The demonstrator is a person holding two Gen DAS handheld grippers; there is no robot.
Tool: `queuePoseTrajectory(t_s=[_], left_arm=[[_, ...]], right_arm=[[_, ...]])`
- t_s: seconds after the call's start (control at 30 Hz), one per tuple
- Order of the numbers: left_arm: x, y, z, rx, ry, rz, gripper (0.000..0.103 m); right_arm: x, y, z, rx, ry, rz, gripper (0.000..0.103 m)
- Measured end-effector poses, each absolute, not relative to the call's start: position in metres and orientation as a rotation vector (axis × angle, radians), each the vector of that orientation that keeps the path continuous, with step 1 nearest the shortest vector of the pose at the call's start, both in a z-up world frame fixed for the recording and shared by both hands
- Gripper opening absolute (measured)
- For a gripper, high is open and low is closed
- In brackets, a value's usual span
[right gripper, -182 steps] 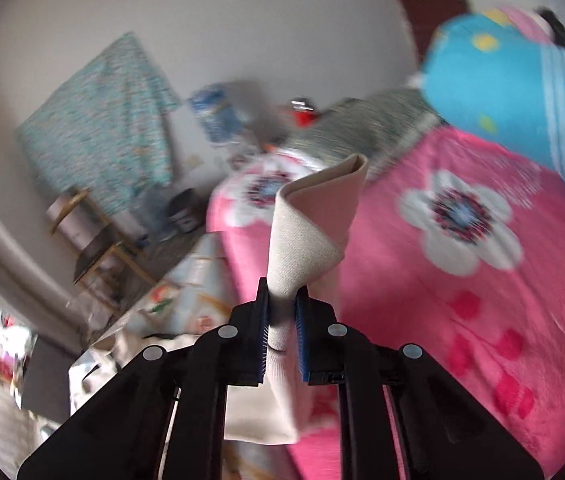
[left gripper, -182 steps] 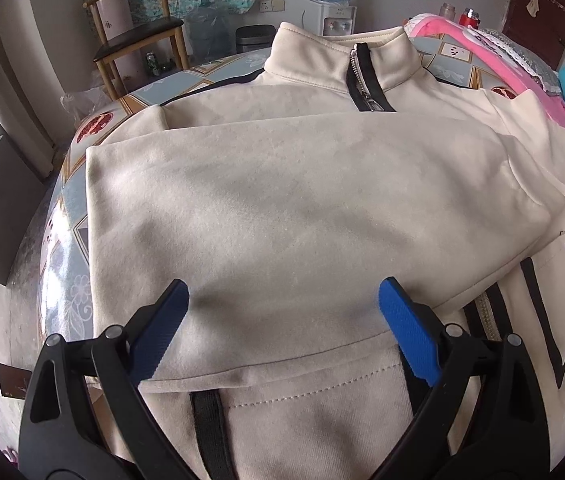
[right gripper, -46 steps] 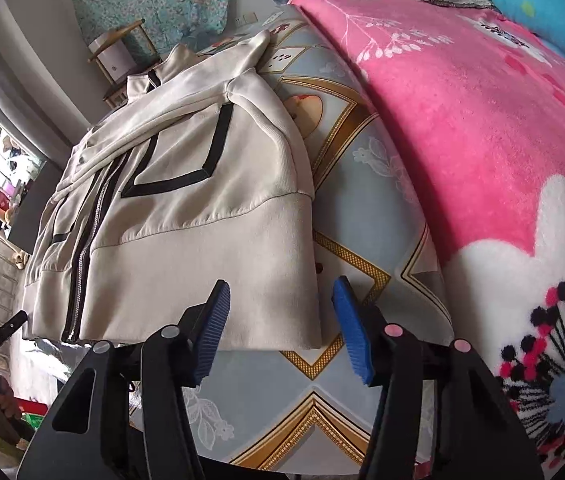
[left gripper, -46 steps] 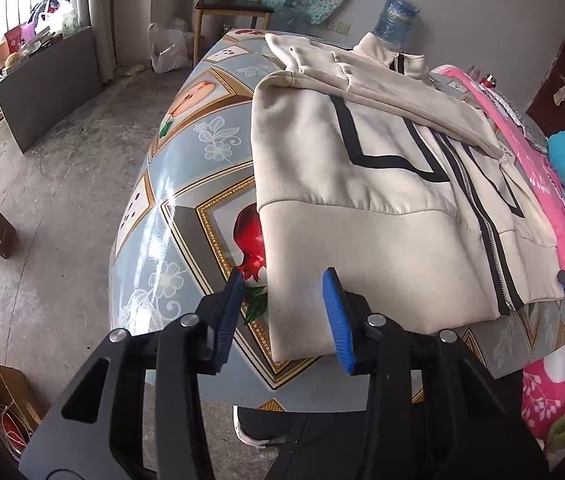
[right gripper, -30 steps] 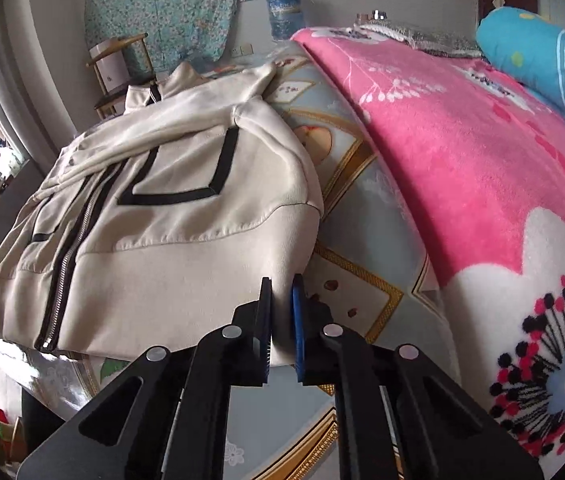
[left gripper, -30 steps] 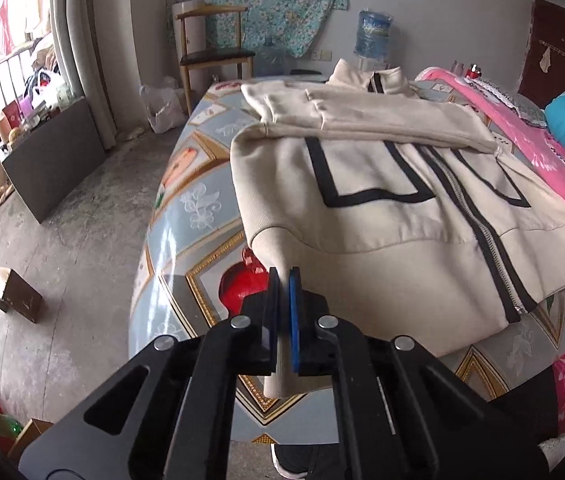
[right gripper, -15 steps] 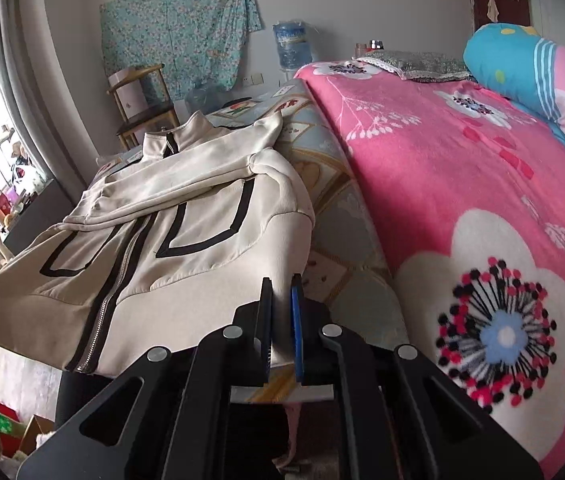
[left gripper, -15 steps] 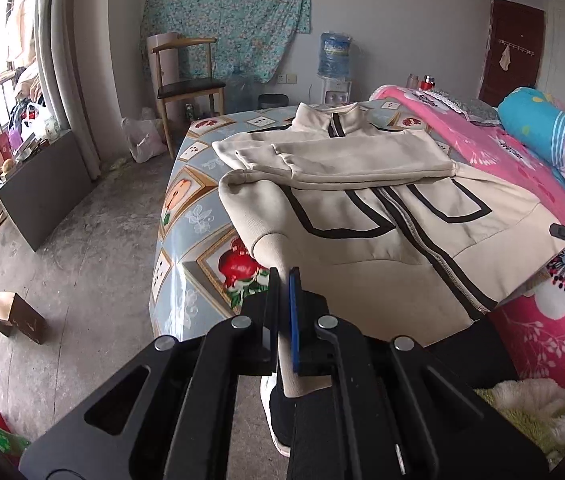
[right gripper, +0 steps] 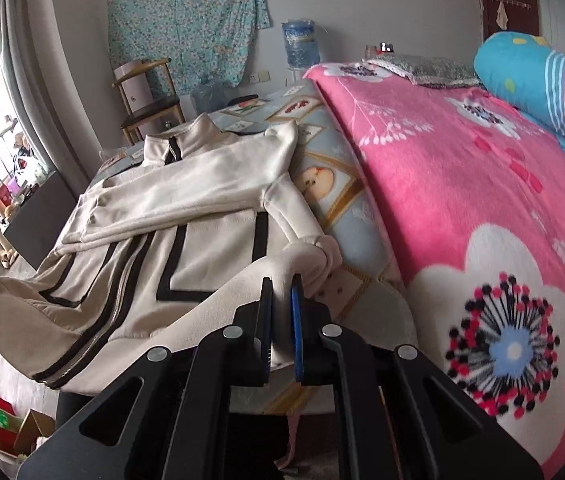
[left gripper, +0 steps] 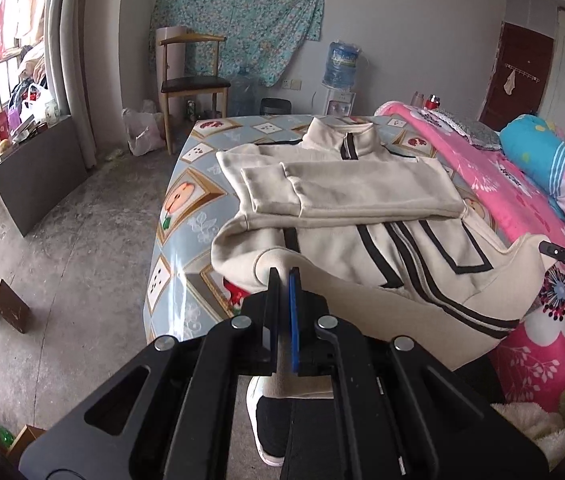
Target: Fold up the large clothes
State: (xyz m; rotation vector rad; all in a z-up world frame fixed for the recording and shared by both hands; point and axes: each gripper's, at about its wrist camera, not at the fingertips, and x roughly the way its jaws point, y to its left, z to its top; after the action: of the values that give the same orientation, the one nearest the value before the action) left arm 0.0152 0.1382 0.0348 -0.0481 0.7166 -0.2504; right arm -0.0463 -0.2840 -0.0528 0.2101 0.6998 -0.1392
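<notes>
Fabric fills both grips: the left hand-held gripper (left gripper: 284, 276) is clamped on one bottom hem corner of the cream zip-up jacket (left gripper: 362, 216), and the right hand-held gripper (right gripper: 281, 286) is clamped on the other hem corner. Just beyond the grippers, the jacket's lower half is lifted off the patterned tabletop (left gripper: 186, 196), with its black-trimmed zipper running up the middle. Farther along the jacket, both sleeves lie folded across the chest, and the stand-up collar rests at the tabletop's far end. Beside the jacket, a pink floral blanket (right gripper: 462, 184) covers the bed. Past the collar, a wooden chair (left gripper: 190, 84) and a water bottle (left gripper: 342, 64) stand against the wall.
</notes>
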Motion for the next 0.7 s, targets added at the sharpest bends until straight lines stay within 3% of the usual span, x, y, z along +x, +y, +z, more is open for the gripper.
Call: queuePoseTrajectory(t_s=[0.23, 0.4, 0.53, 0.6, 0.67, 0.7], left_arm=[[0.106, 0.144, 0.022, -0.136, 0.783, -0.273, 0.004], [0.156, 0.154, -0.014, -0.174, 0.873, -0.224, 0.009], [0.165, 0.178, -0.02, -0.257, 0.871, -0.175, 0.024], [0.16, 0.187, -0.018, -0.281, 0.856, -0.164, 0.027], [0.152, 0.193, -0.016, -0.281, 0.851, -0.152, 0.029], [0.147, 0.195, -0.016, -0.284, 0.852, -0.156, 0.03]], right_arm=[[0.041, -0.274, -0.049, 0.159, 0.715, -0.123, 0.008], [0.102, -0.288, -0.089, 0.207, 0.859, -0.119, 0.01], [0.107, -0.295, -0.099, 0.263, 0.873, -0.096, 0.021], [0.101, -0.296, -0.094, 0.27, 0.847, -0.087, 0.034], [0.092, -0.297, -0.086, 0.258, 0.819, -0.116, 0.057], [0.085, -0.299, -0.081, 0.244, 0.799, -0.145, 0.062]])
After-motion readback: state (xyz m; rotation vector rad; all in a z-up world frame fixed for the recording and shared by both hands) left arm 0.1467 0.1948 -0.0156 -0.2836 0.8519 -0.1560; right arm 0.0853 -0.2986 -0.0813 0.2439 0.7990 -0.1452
